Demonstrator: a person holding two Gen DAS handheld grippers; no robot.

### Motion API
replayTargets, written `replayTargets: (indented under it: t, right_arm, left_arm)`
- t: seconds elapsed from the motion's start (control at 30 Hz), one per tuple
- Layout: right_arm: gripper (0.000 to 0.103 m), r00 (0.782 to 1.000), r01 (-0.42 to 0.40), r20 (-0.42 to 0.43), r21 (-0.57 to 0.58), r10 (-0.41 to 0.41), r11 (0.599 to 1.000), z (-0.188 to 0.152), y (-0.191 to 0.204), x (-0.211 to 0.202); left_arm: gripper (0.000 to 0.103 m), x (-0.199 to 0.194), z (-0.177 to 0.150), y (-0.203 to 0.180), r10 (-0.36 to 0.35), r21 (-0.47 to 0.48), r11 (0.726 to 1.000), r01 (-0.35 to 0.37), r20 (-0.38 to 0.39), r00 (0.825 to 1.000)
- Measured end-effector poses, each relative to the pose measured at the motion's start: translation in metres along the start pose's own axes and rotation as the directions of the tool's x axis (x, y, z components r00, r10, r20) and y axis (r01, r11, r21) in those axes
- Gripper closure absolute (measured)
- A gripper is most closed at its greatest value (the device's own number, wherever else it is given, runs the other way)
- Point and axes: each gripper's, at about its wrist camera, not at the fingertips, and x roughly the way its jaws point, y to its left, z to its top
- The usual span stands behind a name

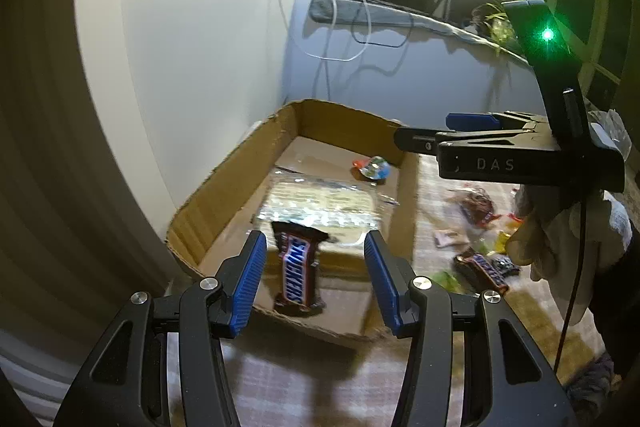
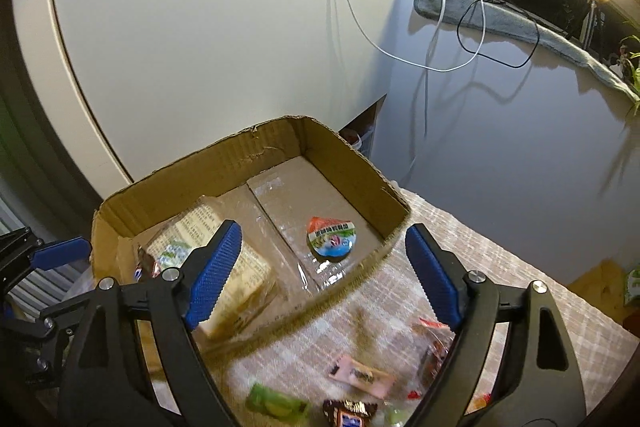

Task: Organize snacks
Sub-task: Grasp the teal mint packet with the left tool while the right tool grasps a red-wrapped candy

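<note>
Left wrist view gives us two Snickers bars: one Snickers bar (image 1: 298,269) between our left tongs (image 1: 316,277), whose blue pads stand apart with the bar touching neither, and a second Snickers bar (image 1: 484,269) lying on the checked cloth of the desk (image 1: 304,379) to the right of the box. We cannot tell whether the first bar rests on the box's near edge or hangs in the air; it is blurred.

We count one cardboard box (image 1: 224,195), open at the top. In it lie one clear-wrapped flat cracker packet (image 1: 324,205) and one round jelly cup (image 1: 372,167) with an orange and blue lid, well apart from the packet, toward the far wall.

From the right wrist view, the same box (image 2: 256,155) holds the packet (image 2: 236,267) at its left and the jelly cup (image 2: 331,239) at its right. Our right tongs (image 2: 324,275) are spread wide with nothing between them, above the box's near wall. The right tongs (image 1: 472,131) also show side-on in the left wrist view.

Loose snacks lie on the desk (image 2: 500,267): a green packet (image 2: 276,403), a pink packet (image 2: 360,375), and a brown wrapper (image 2: 350,413) cut off by the bottom edge. Others to the right are too blurred and hidden by the tongs to count.
</note>
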Motion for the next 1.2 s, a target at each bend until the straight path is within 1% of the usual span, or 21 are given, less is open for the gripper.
replayTargets:
  t: [0.2,0.27,0.47,0.53,0.67,0.83,0.93,1.0,1.07,1.2]
  right_arm:
    - [0.017,1.0,0.011,0.022,0.016,-0.011,1.0,-0.014,-0.011,-0.034]
    - [0.017,0.999,0.018,0.029,0.023,-0.018,1.0,-0.022,-0.016,-0.047]
    - [0.017,0.998,0.053,0.039,0.02,-0.053,0.998,-0.05,-0.034,-0.08]
    - [0.017,0.998,0.056,0.036,0.019,-0.057,0.998,-0.061,-0.04,-0.09]
    - [0.017,0.998,0.069,0.003,0.019,-0.069,0.997,-0.087,-0.054,-0.103]
    - [0.017,0.996,0.072,-0.051,0.047,-0.07,0.996,-0.115,-0.074,-0.109]
    - [0.017,0.993,0.091,-0.078,0.062,-0.086,0.994,-0.13,-0.088,-0.109]
    - [0.02,0.992,0.082,-0.1,0.072,-0.075,0.994,-0.138,-0.096,-0.107]
    - [0.028,0.99,0.078,-0.126,0.077,-0.068,0.994,-0.146,-0.103,-0.104]
    - [0.029,0.986,0.106,-0.143,0.109,-0.09,0.988,-0.157,-0.121,-0.1]
  left_arm:
    - [0.053,-0.015,-0.007,-0.019,0.006,0.063,0.998,-0.01,0.058,0.998]
    - [0.053,-0.019,-0.012,-0.026,0.0,0.074,0.997,-0.004,0.058,0.998]
    - [0.053,-0.023,-0.021,-0.046,-0.047,0.067,0.997,0.046,0.022,0.999]
    - [0.053,-0.021,-0.026,-0.055,-0.071,0.065,0.995,0.07,-0.001,0.998]
    - [0.054,-0.018,-0.036,-0.073,-0.107,0.067,0.992,0.109,-0.032,0.994]
    - [0.058,-0.01,-0.048,-0.094,-0.153,0.061,0.986,0.158,-0.074,0.985]
    - [0.061,-0.003,-0.055,-0.106,-0.177,0.062,0.981,0.184,-0.106,0.979]
    - [0.062,0.0,-0.058,-0.112,-0.19,0.057,0.979,0.197,-0.119,0.975]
    - [0.062,0.004,-0.061,-0.117,-0.196,0.055,0.977,0.205,-0.134,0.971]
    - [0.062,0.009,-0.064,-0.126,-0.193,0.064,0.977,0.205,-0.153,0.969]
